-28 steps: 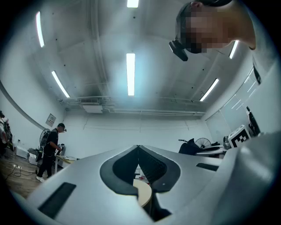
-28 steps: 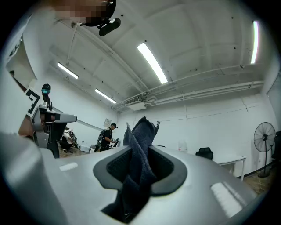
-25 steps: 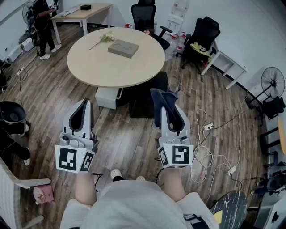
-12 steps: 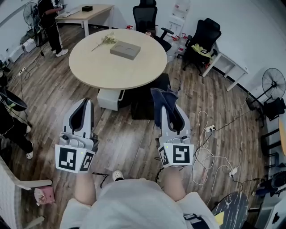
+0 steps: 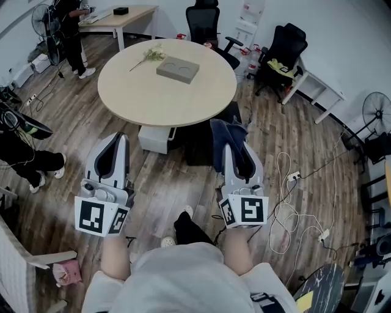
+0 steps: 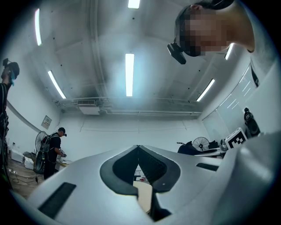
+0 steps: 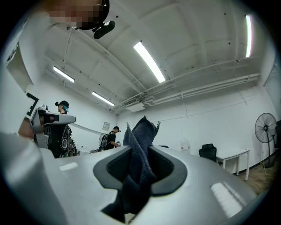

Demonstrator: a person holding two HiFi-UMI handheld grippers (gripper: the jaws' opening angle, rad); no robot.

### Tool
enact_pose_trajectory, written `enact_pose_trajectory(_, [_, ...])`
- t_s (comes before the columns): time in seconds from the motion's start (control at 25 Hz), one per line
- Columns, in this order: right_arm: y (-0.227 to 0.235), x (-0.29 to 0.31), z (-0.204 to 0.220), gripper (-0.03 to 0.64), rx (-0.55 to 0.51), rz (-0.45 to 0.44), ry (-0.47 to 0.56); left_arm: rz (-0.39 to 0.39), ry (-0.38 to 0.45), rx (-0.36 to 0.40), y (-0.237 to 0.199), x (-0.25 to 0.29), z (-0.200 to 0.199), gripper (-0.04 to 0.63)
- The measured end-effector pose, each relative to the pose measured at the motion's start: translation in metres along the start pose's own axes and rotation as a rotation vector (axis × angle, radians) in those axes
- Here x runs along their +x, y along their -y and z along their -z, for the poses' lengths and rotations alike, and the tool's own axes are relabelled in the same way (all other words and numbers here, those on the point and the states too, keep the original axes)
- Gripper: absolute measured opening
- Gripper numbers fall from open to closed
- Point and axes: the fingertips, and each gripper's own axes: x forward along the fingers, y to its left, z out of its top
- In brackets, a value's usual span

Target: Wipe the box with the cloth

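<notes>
Your right gripper (image 5: 231,148) pinches the dark blue cloth (image 5: 223,132); the left gripper (image 5: 118,138) is closed and empty. Reaching for the far grey flat box (image 5: 178,69), the loosely bunched cloth may slip.

**Tally: mostly pairs, a few singles**

Two hand-held grippers show: the left hand-held gripper (image 5: 116,139) and the right hand-held gripper (image 5: 235,150). Each carries one marker cube.

There is one cloth (image 5: 223,131), one box (image 5: 178,69) and one flower sprig (image 5: 150,55).

At least three desks are in sight: a round desk (image 5: 153,101), a long desk (image 5: 133,11) and a white desk (image 5: 319,90).

Two office chairs count, one chair (image 5: 204,18) and another chair (image 5: 283,47).

Two fans stand, one fan (image 5: 377,112) and a second fan (image 5: 43,13).

Two other people appear, one person (image 5: 72,25) standing and a second person (image 5: 24,158) at the left edge.
</notes>
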Motion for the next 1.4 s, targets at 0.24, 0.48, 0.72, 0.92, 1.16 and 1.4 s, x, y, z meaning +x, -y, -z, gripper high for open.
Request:
enact_pose_trajectory(0.24, [0.020,0.069,0.014,0.111,-0.001,-0.019,0.022,-0.016,0.013,0.012,-0.030,0.056,0.018,0.008])
enact_pose_trajectory(0.48, [0.045,0.161,0.019,0.111,0.016,-0.061,0.047,-0.046,0.035,0.032,-0.065,0.134,0.023,0.008])
enact_pose_trajectory(0.72, [0.069,0.240,0.032,0.110,0.021,-0.098,0.065,-0.062,0.049,0.042,-0.091,0.203,0.043,0.008])
enact_pose_trajectory(0.92, [0.085,0.282,0.048,0.112,0.013,-0.123,0.060,-0.073,0.053,0.046,-0.103,0.243,0.060,0.008])
enact_pose_trajectory(1.16, [0.096,0.303,0.065,0.112,0.030,-0.143,0.052,-0.092,0.056,0.040,-0.106,0.261,0.075,0.008])
enact_pose_trajectory(1.4, [0.095,0.325,0.080,0.112,0.060,-0.156,0.037,-0.112,0.024,0.049,-0.121,0.271,0.086,0.008])
